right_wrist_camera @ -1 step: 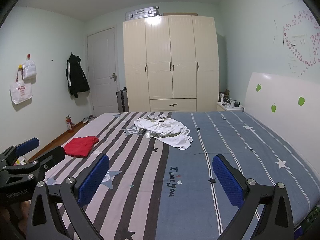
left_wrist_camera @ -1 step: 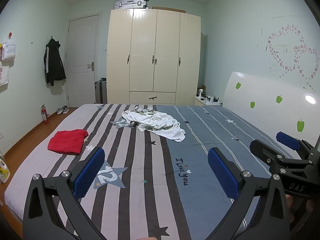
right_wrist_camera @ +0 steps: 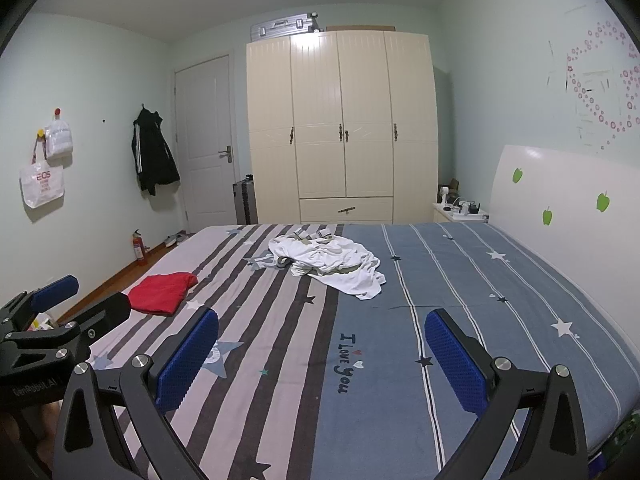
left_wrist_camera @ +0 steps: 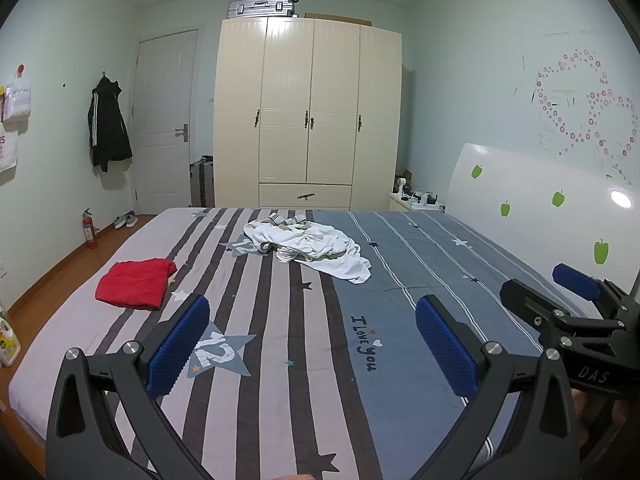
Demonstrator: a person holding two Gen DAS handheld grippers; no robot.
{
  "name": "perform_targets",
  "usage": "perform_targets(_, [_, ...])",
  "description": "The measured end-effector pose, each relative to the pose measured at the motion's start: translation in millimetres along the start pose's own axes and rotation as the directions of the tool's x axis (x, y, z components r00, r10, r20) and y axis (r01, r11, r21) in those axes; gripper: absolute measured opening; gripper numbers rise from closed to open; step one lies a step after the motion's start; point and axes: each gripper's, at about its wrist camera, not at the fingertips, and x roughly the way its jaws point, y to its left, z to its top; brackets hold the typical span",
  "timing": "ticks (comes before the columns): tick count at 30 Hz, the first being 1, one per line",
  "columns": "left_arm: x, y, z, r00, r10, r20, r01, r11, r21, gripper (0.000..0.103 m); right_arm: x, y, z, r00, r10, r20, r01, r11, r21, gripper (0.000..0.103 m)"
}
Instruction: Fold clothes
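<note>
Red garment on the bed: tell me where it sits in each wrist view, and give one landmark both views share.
Left wrist view: the red garment lies left of centre on the striped part of the bed, nearer than the white clothes pile.
Right wrist view: the red garment lies left of centre, just beyond the other tool's arm.
Shared landmark: the cream wardrobe behind the bed.

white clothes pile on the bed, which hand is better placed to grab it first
Neither clearly. The white clothes pile lies far ahead of both open grippers, left gripper and right gripper, near centre in both views. Right, marginally: the pile's loose edge trails toward its side.
</note>
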Motion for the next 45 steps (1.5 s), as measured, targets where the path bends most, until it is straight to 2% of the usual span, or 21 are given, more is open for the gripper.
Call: perform_targets(45, [-3.8, -1.2, 12.8, 1.000, -0.002, 0.009, 0.002, 1.000, -0.001, 0.102, -4.0, -3.7, 5.0, 1.000, 0.008, 0.004, -0.008, 1.000, 0.007, 0.102])
